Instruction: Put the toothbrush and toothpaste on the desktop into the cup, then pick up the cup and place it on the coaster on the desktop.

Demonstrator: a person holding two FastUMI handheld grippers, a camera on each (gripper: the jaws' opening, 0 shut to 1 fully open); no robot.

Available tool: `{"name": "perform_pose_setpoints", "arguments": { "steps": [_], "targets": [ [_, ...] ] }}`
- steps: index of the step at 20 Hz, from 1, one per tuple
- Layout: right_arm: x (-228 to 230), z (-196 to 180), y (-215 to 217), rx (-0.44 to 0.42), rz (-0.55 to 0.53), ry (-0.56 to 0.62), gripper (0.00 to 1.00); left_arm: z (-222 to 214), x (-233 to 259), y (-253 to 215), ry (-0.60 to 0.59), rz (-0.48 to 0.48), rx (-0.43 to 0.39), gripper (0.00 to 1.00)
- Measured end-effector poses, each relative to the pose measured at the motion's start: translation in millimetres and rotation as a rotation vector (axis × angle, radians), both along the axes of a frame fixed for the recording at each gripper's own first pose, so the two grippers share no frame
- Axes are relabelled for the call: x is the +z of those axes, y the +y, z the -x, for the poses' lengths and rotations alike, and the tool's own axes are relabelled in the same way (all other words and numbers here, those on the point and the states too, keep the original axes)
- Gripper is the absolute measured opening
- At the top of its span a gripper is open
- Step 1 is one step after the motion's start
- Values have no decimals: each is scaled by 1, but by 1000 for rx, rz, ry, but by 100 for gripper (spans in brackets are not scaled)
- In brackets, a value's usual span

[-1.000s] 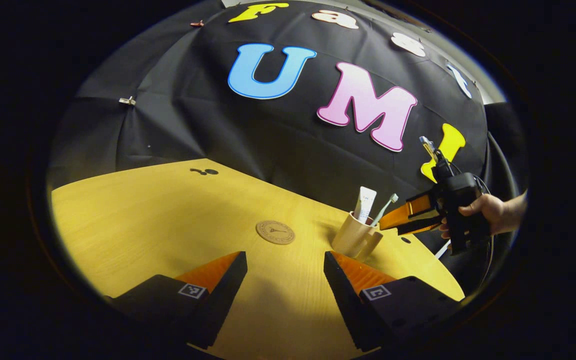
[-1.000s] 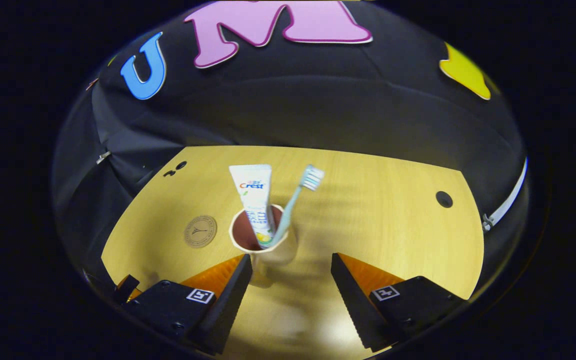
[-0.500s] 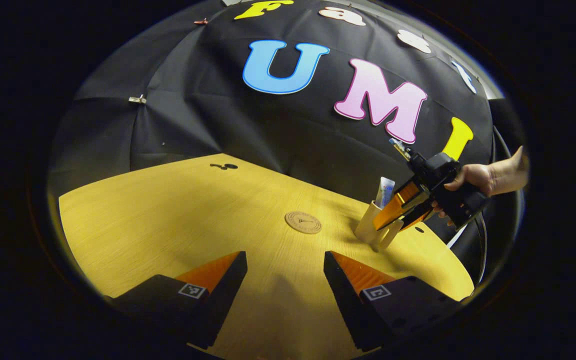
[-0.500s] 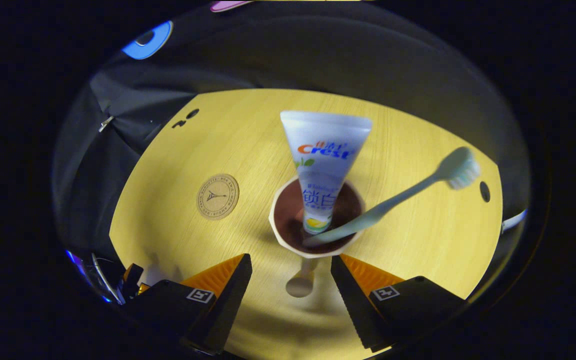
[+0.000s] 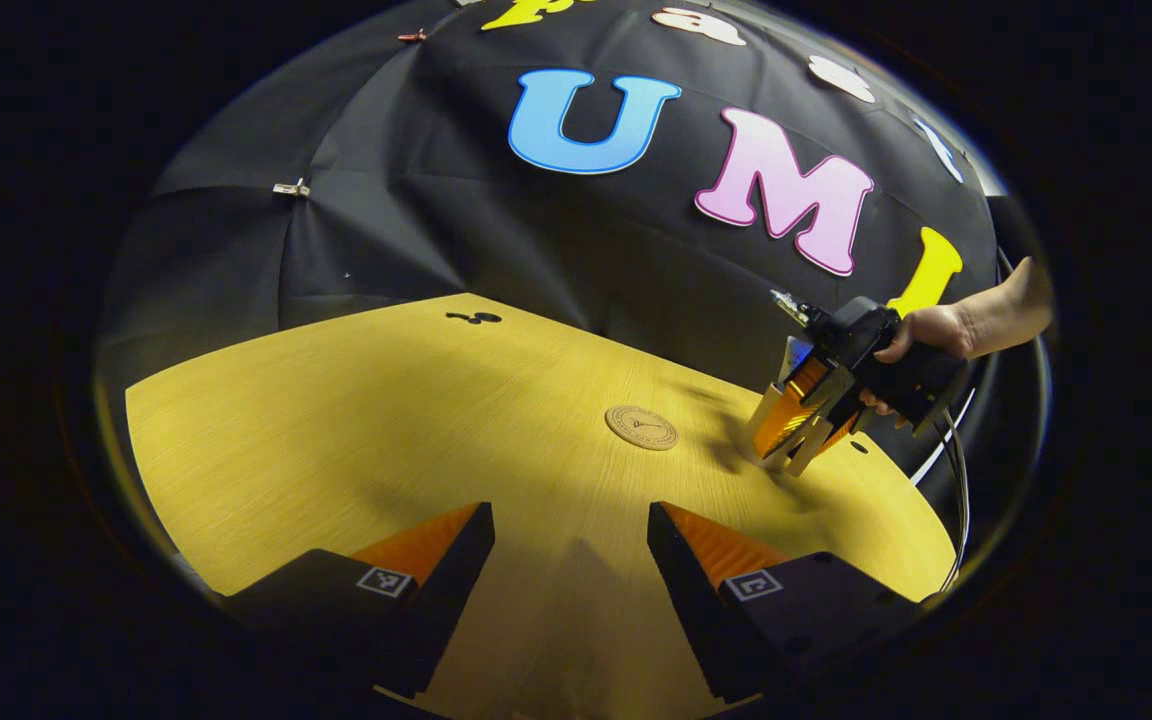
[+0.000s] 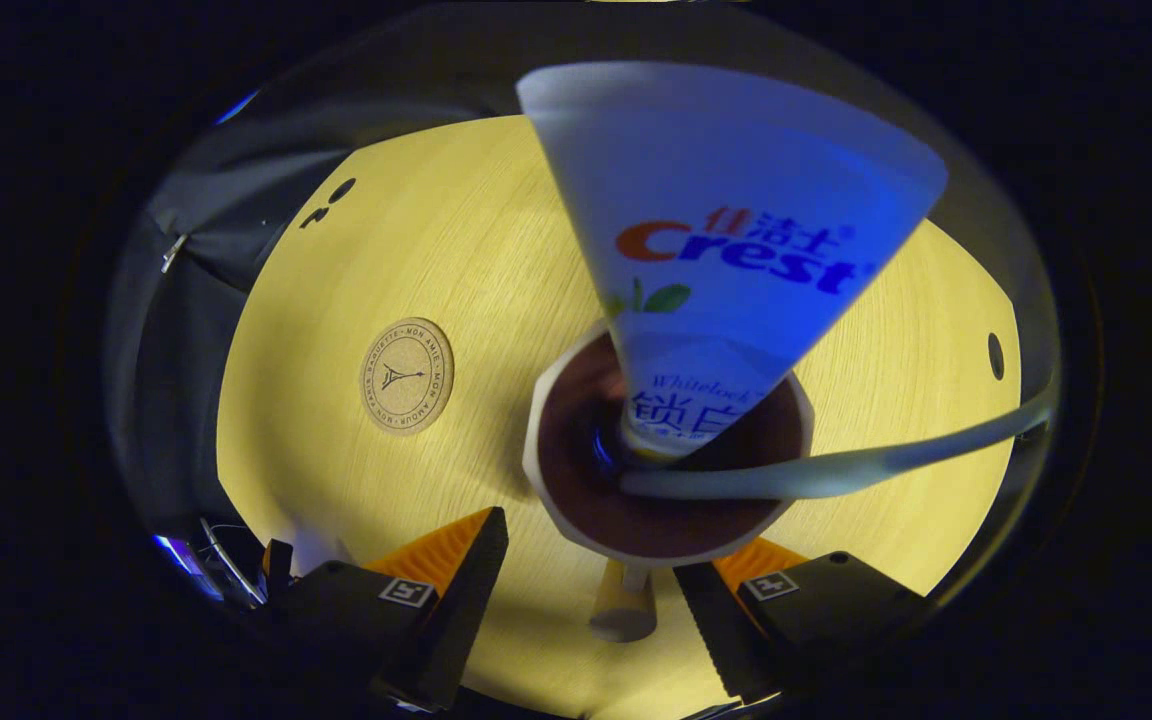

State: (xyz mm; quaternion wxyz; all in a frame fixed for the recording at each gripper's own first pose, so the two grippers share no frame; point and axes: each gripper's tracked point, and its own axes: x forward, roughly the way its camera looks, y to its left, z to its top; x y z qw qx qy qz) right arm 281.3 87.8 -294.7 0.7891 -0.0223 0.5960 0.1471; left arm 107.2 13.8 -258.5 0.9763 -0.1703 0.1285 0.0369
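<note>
Standing on the desktop [image 6: 496,250], one cup [image 6: 546,490] holding one toothpaste [image 6: 726,260] and one toothbrush [image 6: 836,465], handle between the right gripper [image 6: 586,580] jaws, apart, one coaster [image 6: 406,375] at ten o'clock, left gripper [image 5: 571,570] jaws apart, empty.

Black cloth wall [image 5: 416,230] behind; pale wood desktop [image 5: 386,420]; dim booth

Beige cup [image 6: 576,520] stands upright holding white toothpaste [image 6: 726,260] and pale toothbrush [image 6: 836,465]; round cork coaster [image 6: 406,375] lies at its 10 o'clock.
</note>
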Motion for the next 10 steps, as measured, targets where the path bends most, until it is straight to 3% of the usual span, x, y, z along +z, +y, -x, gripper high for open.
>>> {"name": "perform_pose_setpoints", "arguments": {
  "steps": [2,3,5,8,9,10],
  "targets": [
    [-4,-2,-1,-8,12,-3,86,-2,-1,1,3,2,-2,97],
    [-5,-3,-1,-10,11,-4,74,-3,-1,1,5,2,-4,97],
    [-6,-5,-3,-16,19,-10,70,-3,-4,-1,11,0,-11,97],
    [-2,-10,-7,-15,27,-29,52,-3,-9,-4,26,-1,-23,97],
    [-6,-8,-6,-11,26,-32,37,-4,-10,-5,31,-2,-26,97],
    [-1,-9,-9,-5,36,-42,37,-4,-12,-7,35,-2,-29,100]
  ]
}}
